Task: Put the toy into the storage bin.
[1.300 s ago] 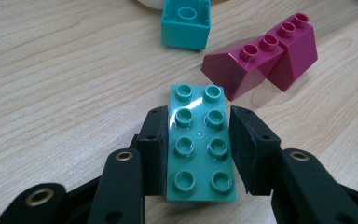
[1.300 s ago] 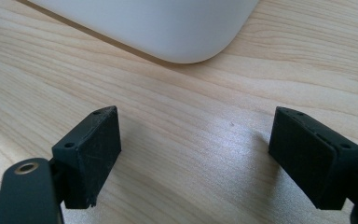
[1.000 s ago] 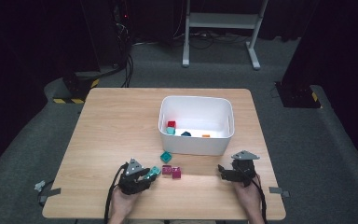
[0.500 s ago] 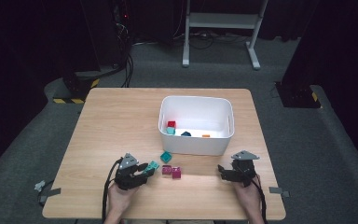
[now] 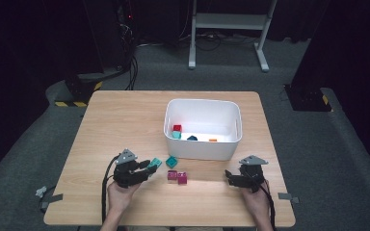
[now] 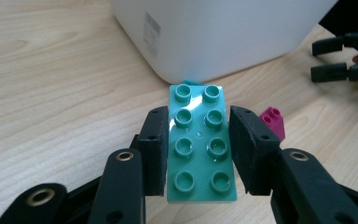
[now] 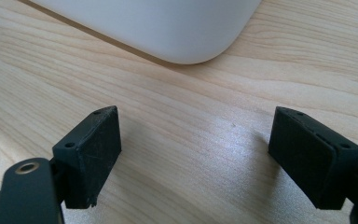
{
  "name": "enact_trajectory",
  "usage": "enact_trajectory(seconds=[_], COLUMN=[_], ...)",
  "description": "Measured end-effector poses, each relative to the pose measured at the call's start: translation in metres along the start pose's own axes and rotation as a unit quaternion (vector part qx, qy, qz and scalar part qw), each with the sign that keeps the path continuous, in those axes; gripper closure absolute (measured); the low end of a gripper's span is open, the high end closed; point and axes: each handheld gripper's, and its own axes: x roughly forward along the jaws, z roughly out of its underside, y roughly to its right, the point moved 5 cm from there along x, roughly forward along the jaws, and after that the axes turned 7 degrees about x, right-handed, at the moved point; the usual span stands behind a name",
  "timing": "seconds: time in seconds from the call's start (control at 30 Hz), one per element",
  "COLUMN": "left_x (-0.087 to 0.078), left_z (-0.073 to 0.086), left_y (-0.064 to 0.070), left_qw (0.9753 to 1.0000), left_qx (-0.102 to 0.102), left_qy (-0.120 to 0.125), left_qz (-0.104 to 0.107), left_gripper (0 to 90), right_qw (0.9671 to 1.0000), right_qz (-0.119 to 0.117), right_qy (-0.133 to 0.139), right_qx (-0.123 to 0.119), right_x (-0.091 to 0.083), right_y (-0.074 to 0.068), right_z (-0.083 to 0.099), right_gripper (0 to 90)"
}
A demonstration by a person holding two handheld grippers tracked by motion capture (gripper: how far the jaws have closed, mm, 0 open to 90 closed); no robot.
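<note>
Presently on the pale wooden table (image 5: 125, 120):

Left gripper (image 5: 150, 165), at about seven o'clock on the tabletop: jaws closed on a teal eight-stud plastic building brick (image 6: 200, 144), gripped by its long sides, studs facing the left gripper view's camera.

Right gripper (image 5: 230, 177), at about five o'clock: jaws spread wide, nothing between them, bare wood beneath (image 7: 193, 154).

White rounded plastic bin (image 5: 200, 149), just right of centre: holds a red block (image 5: 177, 128), a small teal block (image 5: 176, 135), a dark blue piece (image 5: 191, 138) and an orange piece (image 5: 213, 140).

Loose teal square block (image 5: 172, 161), just at the bin's near wall, at the bin's seven o'clock.

Two magenta blocks (image 5: 177, 177), side by side between the grippers, nearer the left one.
</note>
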Motion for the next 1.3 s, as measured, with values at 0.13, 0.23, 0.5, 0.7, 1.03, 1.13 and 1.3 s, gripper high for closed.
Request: enact_trajectory(seconds=[0.13, 0.23, 0.5, 0.7, 1.03, 1.13, 1.3], left_x=[0.000, -0.001, -0.002, -0.007, -0.009, -0.010, -0.010], left_z=[-0.007, -0.013, -0.027, -0.040, -0.058, -0.063, -0.073], left_y=[-0.002, -0.002, -0.002, -0.003, -0.005, -0.005, -0.004], left_qw=[1.0000, 1.0000, 0.9998, 0.9996, 0.9991, 0.9991, 0.9987], left_qx=[-0.004, 0.001, 0.004, 0.003, -0.001, 0.002, 0.003], left_qy=[0.001, 0.002, 0.009, 0.020, 0.029, 0.030, 0.033], left_qz=[0.003, 0.006, 0.014, 0.018, 0.030, 0.031, 0.038], left_gripper=[59.1, 59.1, 59.1, 59.1, 59.1, 59.1, 59.1], right_qw=[1.0000, 1.0000, 1.0000, 1.0000, 1.0000, 1.0000, 1.0000], right_qz=[0.000, 0.000, 0.000, 0.000, 0.000, 0.000, 0.000], right_qy=[0.000, 0.000, 0.000, 0.000, 0.000, 0.000, 0.000], right_qx=[0.000, 0.000, 0.000, 0.000, 0.000, 0.000, 0.000], right_x=[0.000, 0.000, 0.000, 0.000, 0.000, 0.000, 0.000], right_y=[0.000, 0.000, 0.000, 0.000, 0.000, 0.000, 0.000], right_z=[0.000, 0.000, 0.000, 0.000, 0.000, 0.000, 0.000], right_gripper=[16.7, 16.7, 16.7, 16.7, 16.7, 16.7, 16.7])
